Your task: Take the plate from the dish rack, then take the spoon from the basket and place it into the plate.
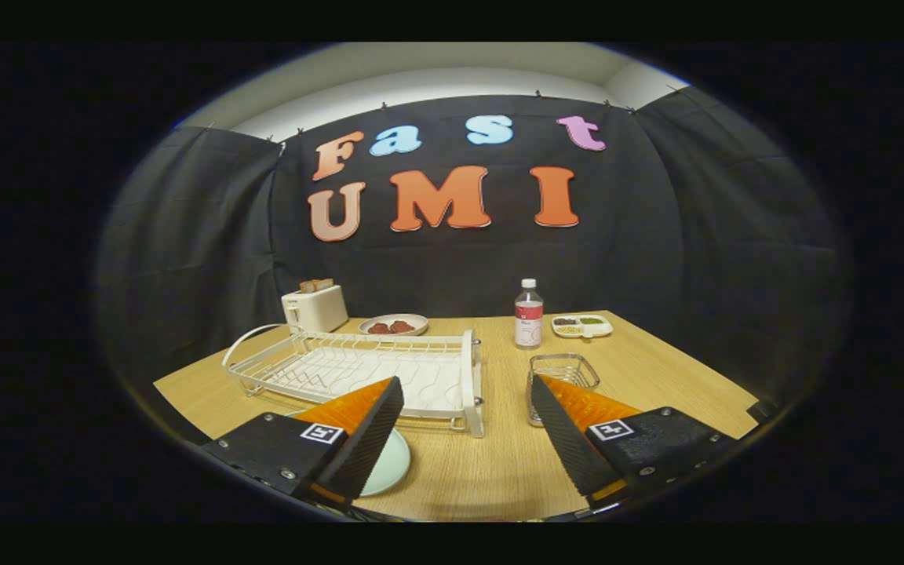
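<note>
My gripper (pixel 468 384) is open, fingers wide apart with only bare table between them. A pale green plate (pixel 388 464) lies flat on the wooden table, mostly hidden under my left finger (pixel 350 439). Just beyond that finger stands the white wire dish rack (pixel 366 365), with no dishes in it. A small clear wire basket (pixel 563 375) sits just past my right finger (pixel 577 431), which hides its near part; I cannot make out a spoon inside it.
At the back of the table (pixel 499 463) stand a white toaster (pixel 315 308) with bread, a plate of red food (pixel 393 325), a water bottle (pixel 528 314) and a divided snack tray (pixel 581 326). Black cloth walls close the booth.
</note>
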Tool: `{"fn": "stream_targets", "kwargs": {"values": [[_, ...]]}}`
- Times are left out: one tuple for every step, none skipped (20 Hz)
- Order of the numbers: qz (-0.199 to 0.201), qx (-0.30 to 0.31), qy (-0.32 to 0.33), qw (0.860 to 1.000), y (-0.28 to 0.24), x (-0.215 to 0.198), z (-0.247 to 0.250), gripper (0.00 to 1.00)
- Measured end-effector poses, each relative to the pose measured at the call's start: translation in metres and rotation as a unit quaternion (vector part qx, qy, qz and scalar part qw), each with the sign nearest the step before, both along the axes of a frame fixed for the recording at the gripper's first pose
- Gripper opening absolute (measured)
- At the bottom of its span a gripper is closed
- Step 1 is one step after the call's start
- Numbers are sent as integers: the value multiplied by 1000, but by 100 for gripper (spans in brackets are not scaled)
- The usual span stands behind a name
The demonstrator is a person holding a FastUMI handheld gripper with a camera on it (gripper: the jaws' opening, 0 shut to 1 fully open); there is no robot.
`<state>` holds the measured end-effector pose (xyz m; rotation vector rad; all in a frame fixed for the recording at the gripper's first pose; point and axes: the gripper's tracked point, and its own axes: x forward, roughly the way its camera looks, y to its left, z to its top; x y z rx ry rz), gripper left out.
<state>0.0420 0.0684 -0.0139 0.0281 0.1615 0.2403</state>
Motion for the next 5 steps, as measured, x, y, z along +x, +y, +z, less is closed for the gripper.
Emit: {"fn": "stream_targets", "kwargs": {"values": [[-1, 0, 1, 1000, -1, 0, -1, 98], [-2, -1, 2, 1000, -2, -1, -3, 98], [-3, -1, 2, 1000, -3, 0, -3, 98], [-5, -2, 2, 1000, -2, 2, -4, 98], [-6, -1, 2, 1000, -4, 2, -3, 98]]}}
